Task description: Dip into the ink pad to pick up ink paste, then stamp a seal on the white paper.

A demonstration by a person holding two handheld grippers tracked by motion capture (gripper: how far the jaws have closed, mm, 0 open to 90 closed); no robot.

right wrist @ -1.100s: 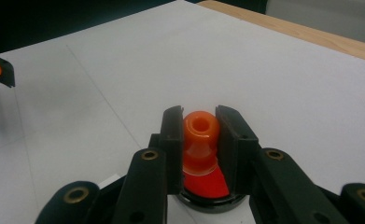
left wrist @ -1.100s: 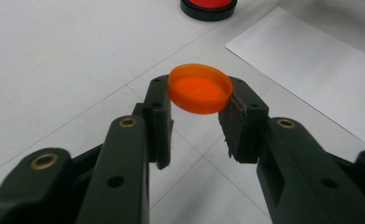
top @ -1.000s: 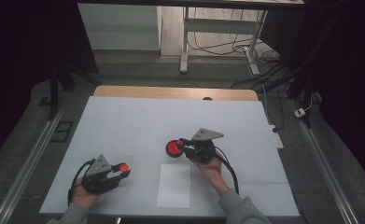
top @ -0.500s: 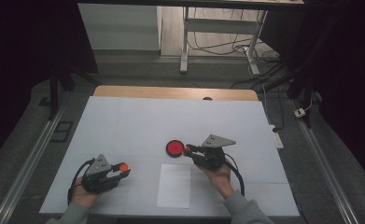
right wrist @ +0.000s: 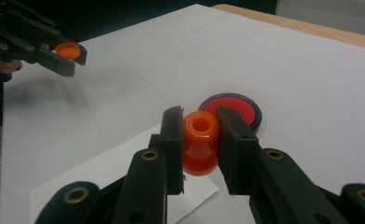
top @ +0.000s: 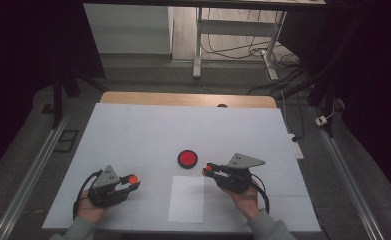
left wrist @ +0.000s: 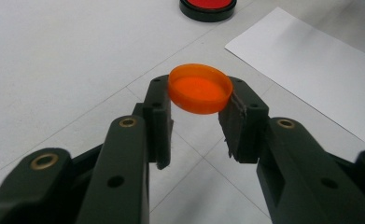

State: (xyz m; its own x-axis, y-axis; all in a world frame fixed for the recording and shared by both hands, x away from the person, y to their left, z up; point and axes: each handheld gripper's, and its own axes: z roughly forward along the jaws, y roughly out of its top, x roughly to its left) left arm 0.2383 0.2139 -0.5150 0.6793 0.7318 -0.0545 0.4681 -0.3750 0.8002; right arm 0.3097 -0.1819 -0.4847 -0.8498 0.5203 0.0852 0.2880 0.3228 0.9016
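Fingers (left wrist: 157, 116) around one orange cap (left wrist: 200, 87), one orange stamp (right wrist: 200, 140), one red pad (top: 187, 158).

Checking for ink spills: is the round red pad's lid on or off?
Off: the round red ink pad lies uncovered, red face showing inside its black rim.

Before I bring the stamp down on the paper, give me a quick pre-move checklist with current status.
1. Right claw shut on the orange stamp: ok, gripped from both sides.
2. Left claw shut on the orange cap: ok, and well apart from the stamp.
3. Sheet of paper flat on the table: ok.
4. Stamp over the paper: cannot tell; it sits near the sheet's upper right corner.
5. Red ink pad open, beyond the paper: ok.
6. Stamp face inked: cannot tell, the face is hidden.
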